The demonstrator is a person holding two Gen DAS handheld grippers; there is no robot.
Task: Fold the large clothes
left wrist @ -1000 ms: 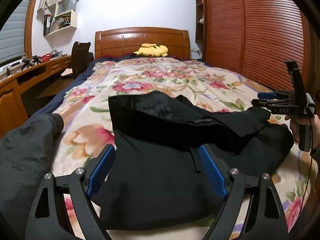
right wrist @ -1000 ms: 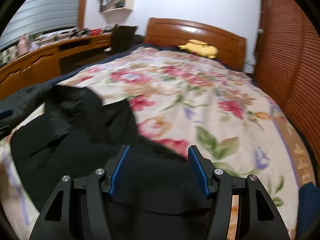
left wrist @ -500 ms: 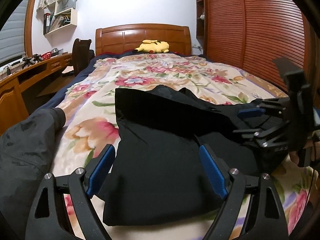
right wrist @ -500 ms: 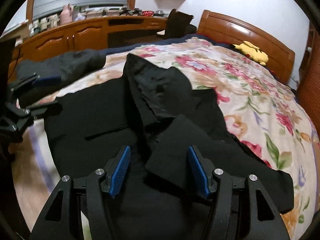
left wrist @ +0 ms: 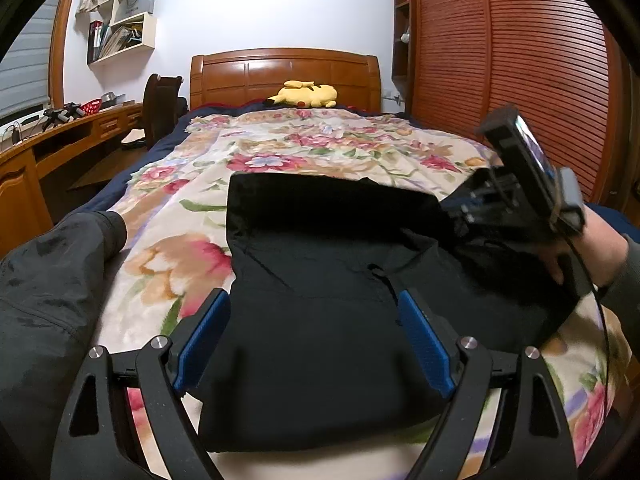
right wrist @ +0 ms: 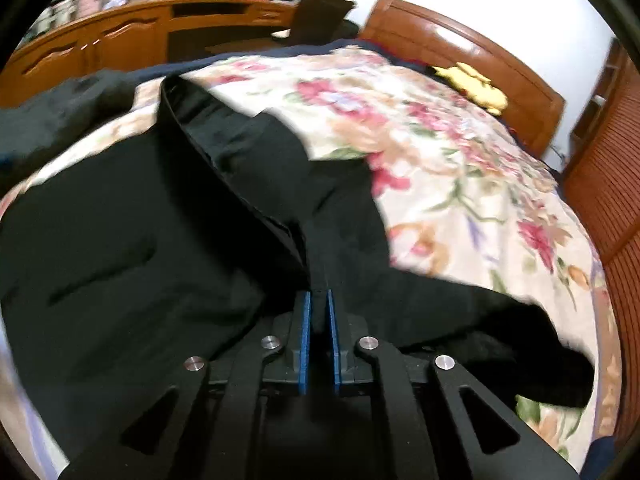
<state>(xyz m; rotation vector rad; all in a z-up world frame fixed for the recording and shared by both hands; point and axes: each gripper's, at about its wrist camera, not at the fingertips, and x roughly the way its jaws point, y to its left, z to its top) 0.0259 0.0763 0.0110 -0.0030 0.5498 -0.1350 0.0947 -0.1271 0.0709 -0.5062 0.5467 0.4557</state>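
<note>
Right tool (right wrist: 318,320) pinches one black garment (right wrist: 160,248); left tool (left wrist: 316,340) gapes wide, empty.

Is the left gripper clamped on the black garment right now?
No, the left gripper has its jaws spread wide over the black garment, gripping nothing.

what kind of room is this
Almost certainly a home bedroom. A bed with a wooden headboard and floral quilt fills the view, a slatted wooden wardrobe stands along one side, and a yellow plush toy lies by the headboard.
</note>
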